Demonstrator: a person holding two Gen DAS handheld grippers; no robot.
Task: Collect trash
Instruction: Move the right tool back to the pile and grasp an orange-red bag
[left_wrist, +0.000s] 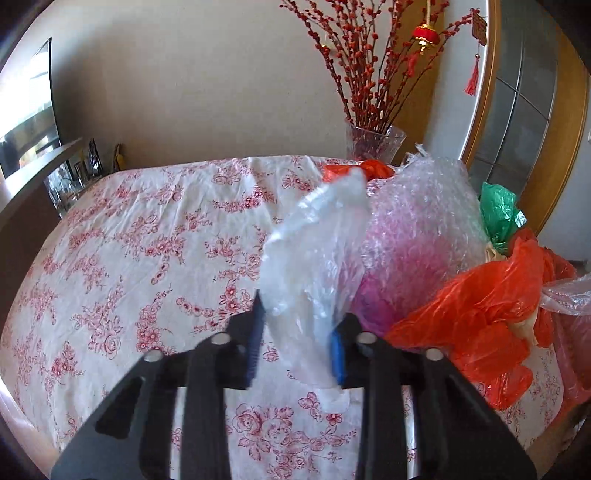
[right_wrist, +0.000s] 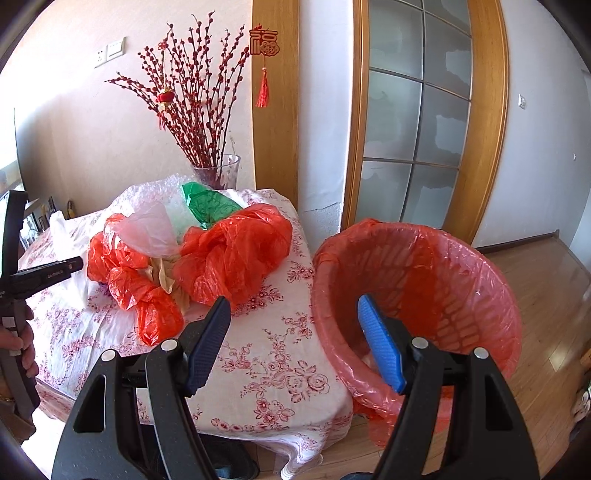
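Observation:
My left gripper (left_wrist: 297, 325) is shut on a clear plastic bag (left_wrist: 314, 251) and holds it up above the flowered tablecloth (left_wrist: 147, 240). To its right lies a trash pile: bubble wrap (left_wrist: 421, 221), a green bag (left_wrist: 498, 210) and red bags (left_wrist: 480, 317). My right gripper (right_wrist: 293, 332) is open and empty, over the table's edge between the red bags (right_wrist: 232, 254) and a waste basket (right_wrist: 424, 288) lined with a red bag. The green bag (right_wrist: 207, 205) and a pale clear bag (right_wrist: 151, 229) lie on the pile.
A glass vase with red branches (right_wrist: 218, 171) stands at the table's back. A glass-panelled door (right_wrist: 417, 122) is behind the basket. Wooden floor (right_wrist: 546, 295) lies to the right. The person's hand with the left gripper handle (right_wrist: 22, 280) is at the left.

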